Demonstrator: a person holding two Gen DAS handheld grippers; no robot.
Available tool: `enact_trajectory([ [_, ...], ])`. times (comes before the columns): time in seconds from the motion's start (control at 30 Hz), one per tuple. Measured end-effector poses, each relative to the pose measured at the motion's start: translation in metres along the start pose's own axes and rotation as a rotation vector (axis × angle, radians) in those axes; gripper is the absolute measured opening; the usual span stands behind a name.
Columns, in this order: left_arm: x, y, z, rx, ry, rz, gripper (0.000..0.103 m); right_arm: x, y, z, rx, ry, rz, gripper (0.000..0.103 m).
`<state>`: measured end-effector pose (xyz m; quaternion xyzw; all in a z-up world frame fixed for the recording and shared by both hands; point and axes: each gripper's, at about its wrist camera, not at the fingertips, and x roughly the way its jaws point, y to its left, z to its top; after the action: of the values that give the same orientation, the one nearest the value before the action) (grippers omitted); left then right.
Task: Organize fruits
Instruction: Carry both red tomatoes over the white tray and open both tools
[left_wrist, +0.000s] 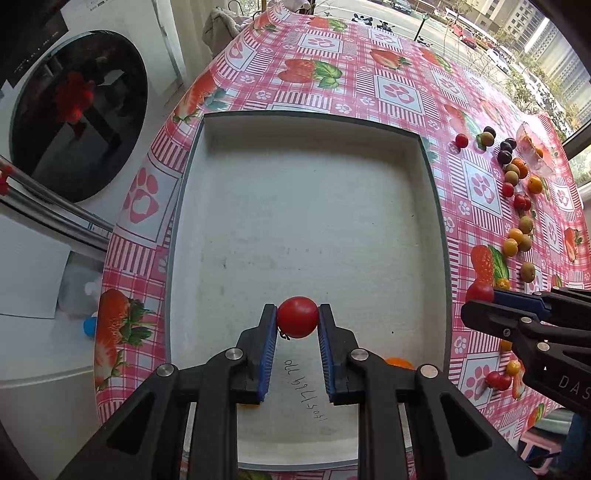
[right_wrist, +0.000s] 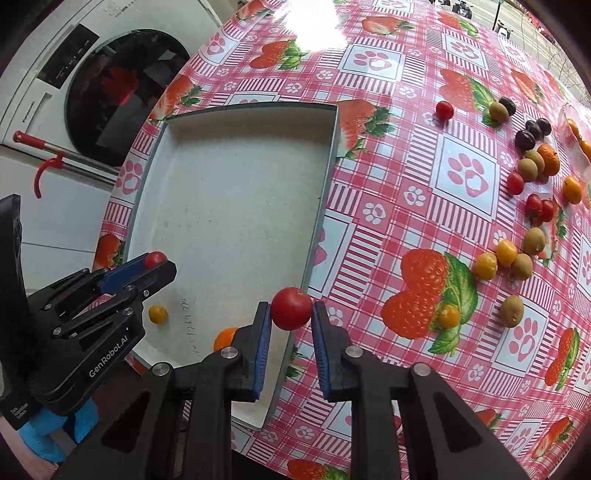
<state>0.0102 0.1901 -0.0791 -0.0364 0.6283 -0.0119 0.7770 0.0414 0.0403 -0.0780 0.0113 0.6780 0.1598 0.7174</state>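
My left gripper (left_wrist: 297, 311) is shut on a red cherry tomato (left_wrist: 297, 322) above the near part of a white tray (left_wrist: 295, 192) with a grey rim. My right gripper (right_wrist: 291, 303) is shut on a second red cherry tomato (right_wrist: 291, 311), right over the tray's (right_wrist: 229, 177) right-hand rim. In the tray's near corner lie a small yellow fruit (right_wrist: 158, 314) and an orange one (right_wrist: 224, 338). Each gripper also shows in the other's view: the right gripper (left_wrist: 480, 297) to the tray's right, the left gripper (right_wrist: 157, 263) over the tray's left side.
Loose fruit (right_wrist: 517, 254) lies scattered over the pink strawberry tablecloth (right_wrist: 369, 155) right of the tray: red tomatoes, yellow and brown fruits, dark plums (right_wrist: 532, 134), small oranges. A clear dish (left_wrist: 532, 147) sits at the far right. A washing machine (left_wrist: 77, 110) stands past the table's left edge.
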Motion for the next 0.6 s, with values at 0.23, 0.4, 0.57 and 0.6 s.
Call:
enact_trajectory([
  [0.23,0.018,0.009,-0.003,0.003,0.026,0.027,0.023,0.029,0.022,0.009,-0.041,0.054,-0.004,0.024],
  [0.4,0.029,0.012,-0.007,-0.003,0.049,0.025,0.023,0.046,0.03,0.013,-0.06,0.083,-0.019,0.024],
  [0.57,0.037,0.014,-0.013,-0.004,0.066,0.03,0.023,0.061,0.036,0.014,-0.081,0.109,-0.03,0.024],
  [0.6,0.038,0.014,-0.014,-0.004,0.07,0.029,0.023,0.063,0.036,0.014,-0.084,0.111,-0.03,0.024],
])
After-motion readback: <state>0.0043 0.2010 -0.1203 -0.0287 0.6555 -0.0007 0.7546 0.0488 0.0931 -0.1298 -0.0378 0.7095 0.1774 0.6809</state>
